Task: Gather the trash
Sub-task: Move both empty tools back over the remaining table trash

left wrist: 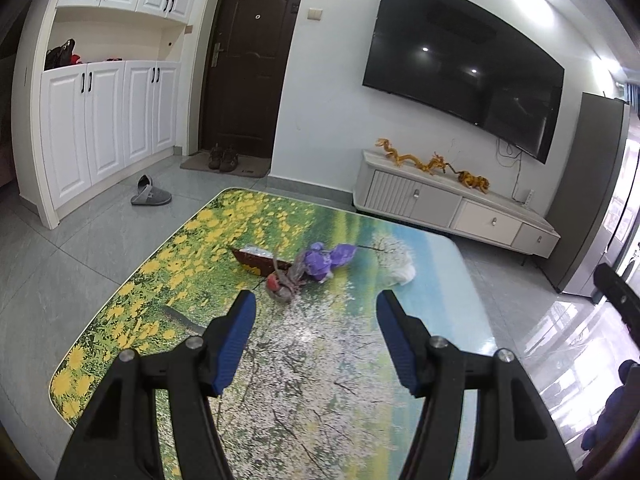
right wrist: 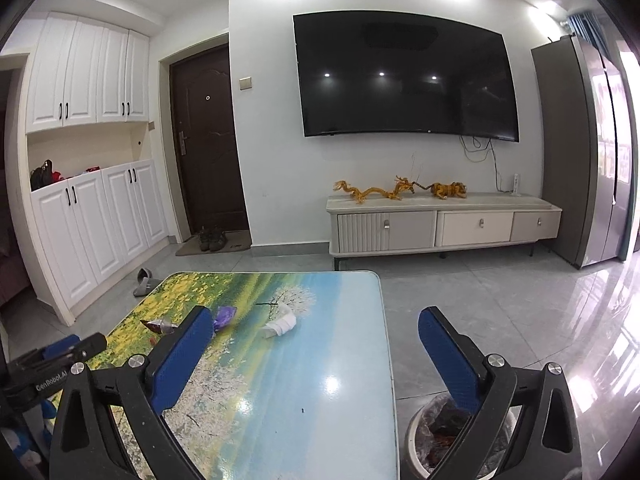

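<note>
Trash lies scattered on the flower-printed table (left wrist: 132, 300): a dark red snack wrapper (left wrist: 256, 258) far left, a purple wrapper (left wrist: 328, 258) just right of it with a red-and-grey crumpled scrap (left wrist: 282, 286) close in front, and a white tissue (right wrist: 280, 326) further right. Beside the table's near right corner stands the lined trash bin (right wrist: 416, 436), already holding dark scraps. Both tongs gape empty, left gripper (left wrist: 316, 312) aimed at the scrap and right gripper (right wrist: 316, 334) at its widest, so the step looks like a fresh pick: the next move calls for reaching far and closing on one piece.
</note>
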